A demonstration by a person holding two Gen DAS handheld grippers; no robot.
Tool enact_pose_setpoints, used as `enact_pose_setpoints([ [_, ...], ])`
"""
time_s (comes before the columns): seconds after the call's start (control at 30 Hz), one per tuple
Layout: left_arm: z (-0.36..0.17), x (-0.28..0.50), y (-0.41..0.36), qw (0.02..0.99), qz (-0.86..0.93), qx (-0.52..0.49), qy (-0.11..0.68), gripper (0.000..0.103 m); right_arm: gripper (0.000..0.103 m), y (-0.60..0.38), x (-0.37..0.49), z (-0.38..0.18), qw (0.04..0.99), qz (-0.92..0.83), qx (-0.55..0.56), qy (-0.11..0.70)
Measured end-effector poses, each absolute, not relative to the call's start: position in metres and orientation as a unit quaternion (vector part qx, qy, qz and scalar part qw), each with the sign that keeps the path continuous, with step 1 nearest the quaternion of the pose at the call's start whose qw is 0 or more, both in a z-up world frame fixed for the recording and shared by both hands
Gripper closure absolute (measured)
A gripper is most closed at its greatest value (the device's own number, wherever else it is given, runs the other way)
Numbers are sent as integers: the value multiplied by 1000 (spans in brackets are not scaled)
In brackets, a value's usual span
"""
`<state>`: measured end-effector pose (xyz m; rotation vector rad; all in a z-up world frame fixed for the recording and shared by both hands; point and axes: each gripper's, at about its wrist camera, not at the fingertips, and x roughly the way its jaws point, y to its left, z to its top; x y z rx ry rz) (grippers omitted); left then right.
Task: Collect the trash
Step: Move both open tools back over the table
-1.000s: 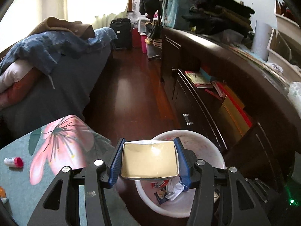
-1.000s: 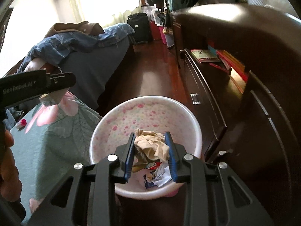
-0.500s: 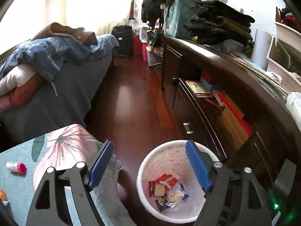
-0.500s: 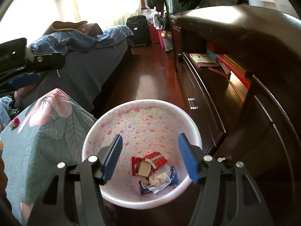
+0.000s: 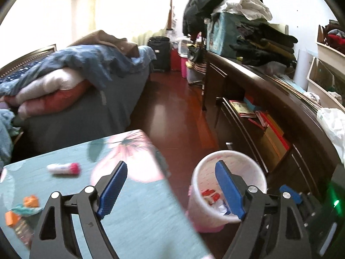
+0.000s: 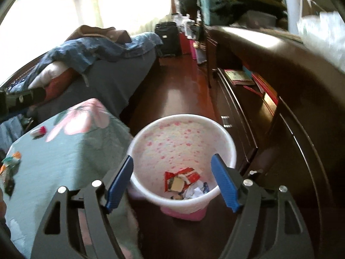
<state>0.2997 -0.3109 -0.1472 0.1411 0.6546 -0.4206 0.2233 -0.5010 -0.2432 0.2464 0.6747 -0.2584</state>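
The white waste bin (image 6: 231, 149), speckled pink inside with a pink base, is taken as the landmark; it stands on the dark wooden floor (image 5: 172, 116). Crumpled trash (image 6: 185, 183), including a red wrapper, is seen lying at its bottom.

The right gripper (image 6: 172, 183) is held over the bin's near rim, its blue-padded jaws opening wide with nothing gripped between them. The left gripper (image 5: 170, 190) is held to the bin's left, also opening and empty, one finger before the bin, the other over the floral teal tablecloth (image 5: 133, 215).

On that cloth, left of the bin, a white tube with a pink cap (image 5: 63, 168) and orange-and-teal wrappers (image 5: 23, 209) are left. A dark wooden cabinet (image 6: 269, 118) is just beside the bin on its right.
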Motion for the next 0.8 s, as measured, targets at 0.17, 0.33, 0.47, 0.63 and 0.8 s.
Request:
enact_pose_setpoints([
  [0.17,-139,272,-254,938,-160,71,301,15,17,-450,204,-208,943,-87,84,309],
  [0.33,-139,257,-192,945,-103,62,303,13,13,-388,191,-184,952,-33,58,299],
  [0.47,-145,255,-132,949,-42,45,310,12,12,-344,191,-177,953,4,40,301],
  [0.63,-156,266,-71,944,37,23,327,11,12,-291,195,-176,949,47,15,311],
  [0.8,-183,285,-17,927,100,-6,362,14,12,-253,198,-175,946,75,-5,314],
])
